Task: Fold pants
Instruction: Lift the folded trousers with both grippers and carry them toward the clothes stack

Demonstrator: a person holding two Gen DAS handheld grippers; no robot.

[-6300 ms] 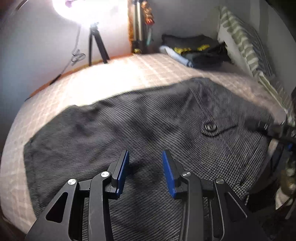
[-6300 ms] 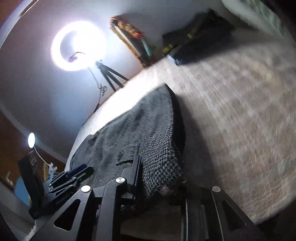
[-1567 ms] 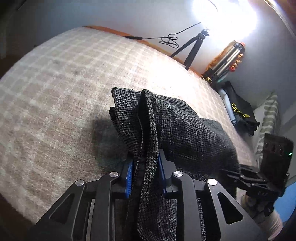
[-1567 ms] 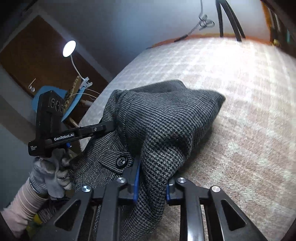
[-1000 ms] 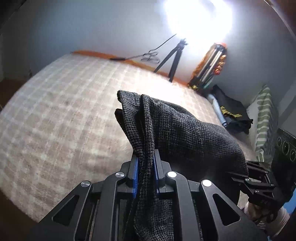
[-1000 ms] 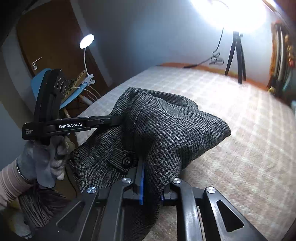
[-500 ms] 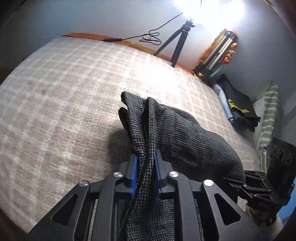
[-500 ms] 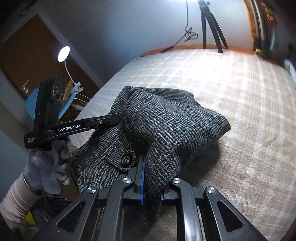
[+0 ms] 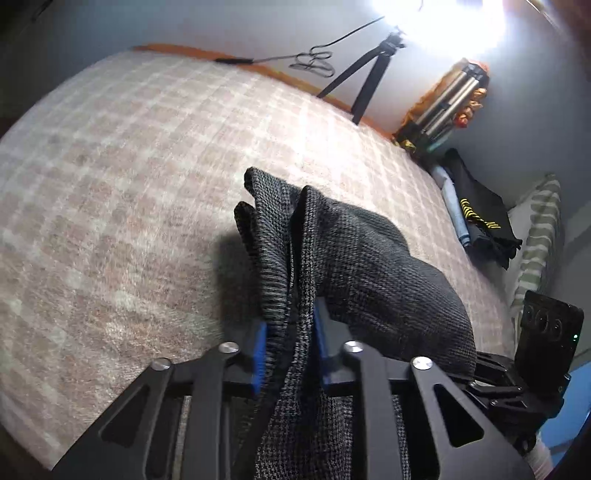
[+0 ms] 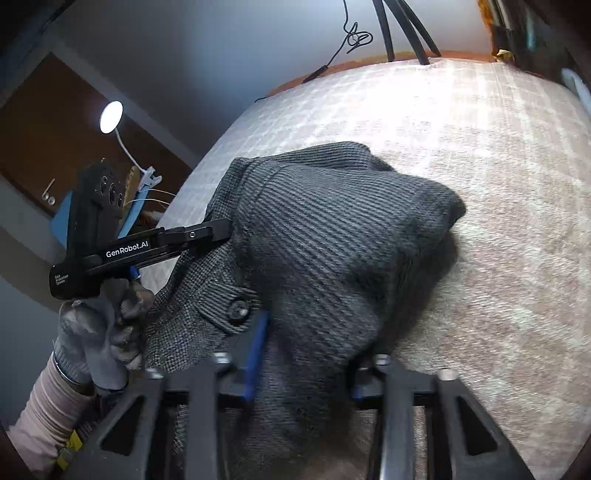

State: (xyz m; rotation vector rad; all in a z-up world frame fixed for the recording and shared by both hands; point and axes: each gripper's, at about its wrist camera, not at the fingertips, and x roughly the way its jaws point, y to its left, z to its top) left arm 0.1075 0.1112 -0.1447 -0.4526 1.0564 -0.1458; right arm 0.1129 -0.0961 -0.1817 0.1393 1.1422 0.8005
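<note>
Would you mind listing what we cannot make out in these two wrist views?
1. Left wrist view: whether the left gripper truly clamps the pants; bunched fabric covers its pad faces.
2. Right wrist view: fingertips of the right gripper, buried under draped pants.
3. Left wrist view: the ring light, washed out by glare.
</note>
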